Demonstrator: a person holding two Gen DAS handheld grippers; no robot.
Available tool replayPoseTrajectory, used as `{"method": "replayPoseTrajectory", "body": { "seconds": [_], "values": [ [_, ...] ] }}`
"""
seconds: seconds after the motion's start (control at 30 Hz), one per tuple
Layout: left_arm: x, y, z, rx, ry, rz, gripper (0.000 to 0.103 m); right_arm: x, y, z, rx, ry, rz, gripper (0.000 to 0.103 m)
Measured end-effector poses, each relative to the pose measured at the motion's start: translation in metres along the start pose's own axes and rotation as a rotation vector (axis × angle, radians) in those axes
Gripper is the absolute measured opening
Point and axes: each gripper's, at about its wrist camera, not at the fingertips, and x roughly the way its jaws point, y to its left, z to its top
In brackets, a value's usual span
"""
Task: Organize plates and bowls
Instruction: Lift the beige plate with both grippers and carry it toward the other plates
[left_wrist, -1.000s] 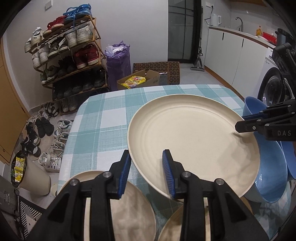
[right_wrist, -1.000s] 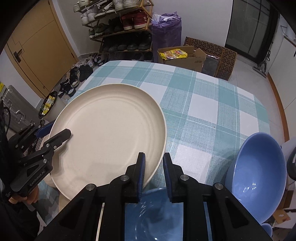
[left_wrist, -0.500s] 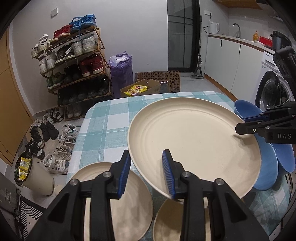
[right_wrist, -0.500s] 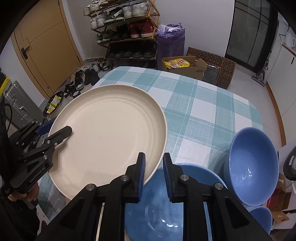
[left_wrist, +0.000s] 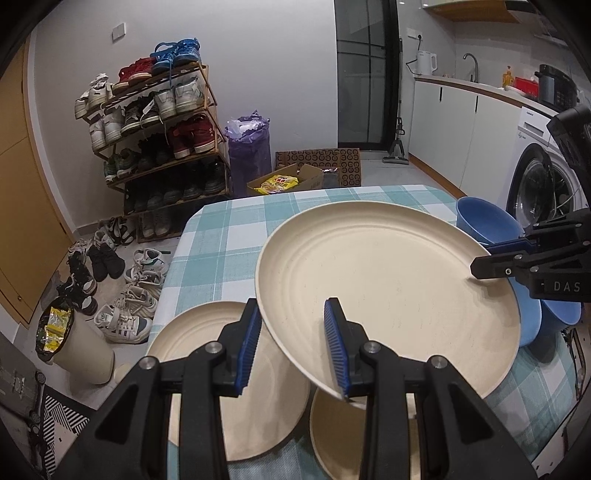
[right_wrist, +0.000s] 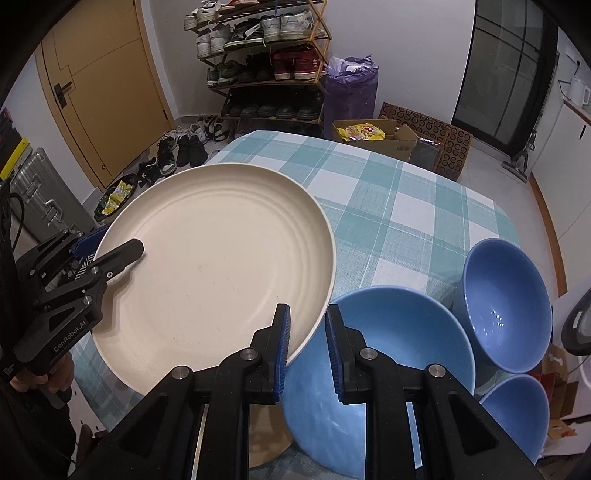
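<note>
While both grippers, the left gripper (left_wrist: 291, 347) and the right gripper (right_wrist: 307, 347), have their jaws clenched on opposite rims of the big cream plate (left_wrist: 388, 288) carried above the bench (right_wrist: 388, 206), the person should keep it level and lower both hands together.
</note>
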Motion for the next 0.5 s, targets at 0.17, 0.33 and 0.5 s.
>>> {"method": "replayPoseTrajectory", "body": {
  "seconds": [0.17, 0.33, 0.5],
  "values": [
    [-0.008, 0.003, -0.01, -0.003, -0.002, 0.008, 0.034, -0.002, 0.01, -0.009, -0.015, -0.003, 0.005, 0.02],
    [-0.015, 0.003, -0.019, -0.002, -0.002, 0.009, 0.034, -0.005, 0.015, -0.016, -0.024, -0.01, 0.018, 0.02],
    [-0.018, -0.001, -0.029, 0.011, 0.004, 0.013, 0.034, -0.007, 0.019, -0.026, -0.031, -0.016, 0.026, 0.02]
  ]
}}
